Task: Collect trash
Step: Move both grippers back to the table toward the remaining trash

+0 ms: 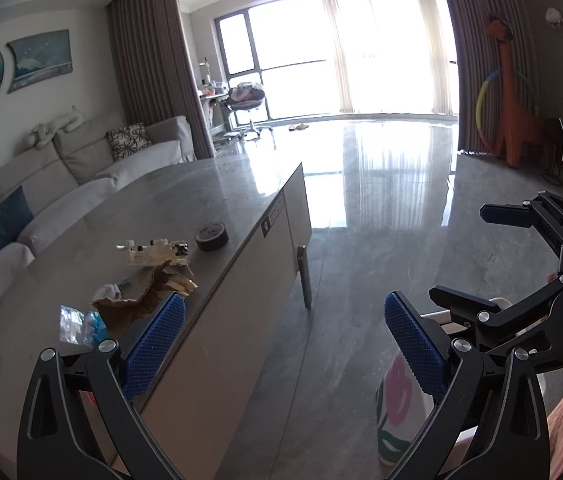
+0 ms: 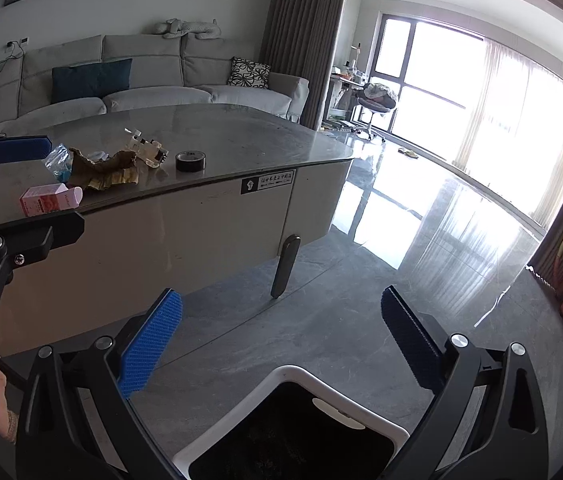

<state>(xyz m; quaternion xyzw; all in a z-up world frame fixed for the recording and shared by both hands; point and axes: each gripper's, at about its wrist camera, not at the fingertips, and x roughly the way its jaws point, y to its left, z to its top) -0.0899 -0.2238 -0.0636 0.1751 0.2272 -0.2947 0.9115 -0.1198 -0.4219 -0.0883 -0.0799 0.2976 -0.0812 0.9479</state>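
Directly below the right gripper (image 2: 281, 340), whose blue-padded jaws stand wide apart and empty, sits a white-rimmed waste bin with a dark inside (image 2: 293, 432) on the grey floor. The left gripper (image 1: 283, 344) is likewise spread open with nothing between its pads, hovering off the near edge of the grey stone-topped bench (image 2: 241, 136).

Trash lies in a loose cluster on the bench's near left part: a small pink and white carton (image 2: 50, 199) lying on its side at the near edge, a crumpled brown paper wrapper (image 2: 105, 172) just behind it, a crinkled clear plastic bag with blue inside (image 2: 58, 162) to the left, and a piece of clear moulded plastic packaging (image 2: 147, 148) farther back. A black roll of tape (image 2: 190, 161) rests apart to the right; it may not be trash.

Everything looks light. The carton seems stiff enough to pinch across its flat sides, and its overhang-near position makes it an easy first pick. The paper and bag will probably collapse under the pads, so a raised fold is the better hold. The moulded plastic looks slippery and springy.
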